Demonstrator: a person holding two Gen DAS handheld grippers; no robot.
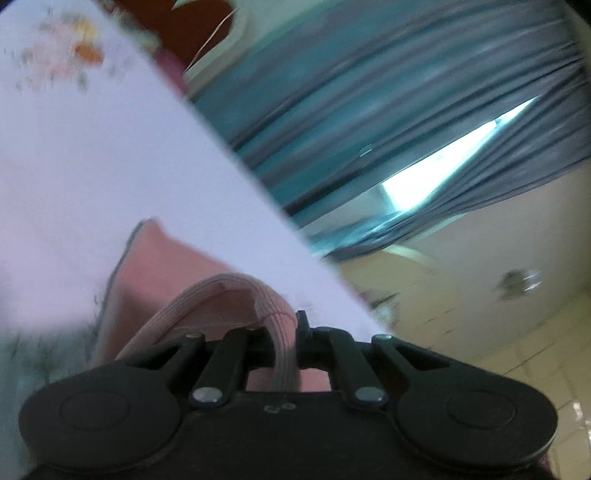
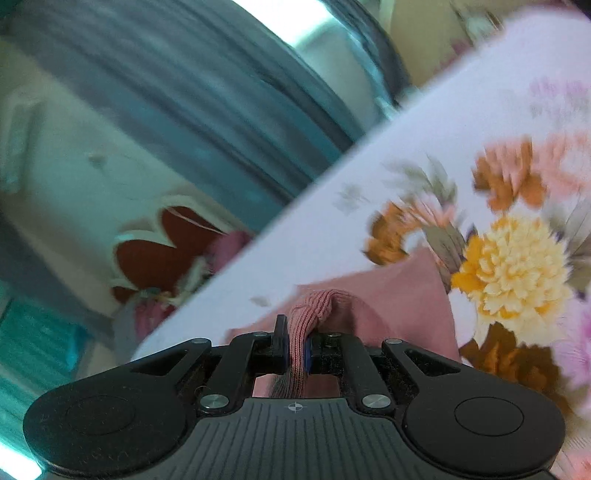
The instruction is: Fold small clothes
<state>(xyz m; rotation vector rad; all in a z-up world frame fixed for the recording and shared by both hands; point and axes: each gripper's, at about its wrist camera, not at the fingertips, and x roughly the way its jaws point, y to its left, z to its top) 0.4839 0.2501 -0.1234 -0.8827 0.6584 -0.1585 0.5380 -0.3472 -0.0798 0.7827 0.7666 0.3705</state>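
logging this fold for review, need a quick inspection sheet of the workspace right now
surface: white floral sheet, large yellow flower print beside the garment.
job's things: pink garment, ribbed hem pinched at two spots, body lying on the sheet.
clutter: nothing seen.
grippers: left gripper shut on the ribbed hem; right gripper shut on the ribbed hem.
cables: thin cord at the headboard, blurred.
surroundings: grey-blue curtain, bright window gap, red headboard, tiled floor.
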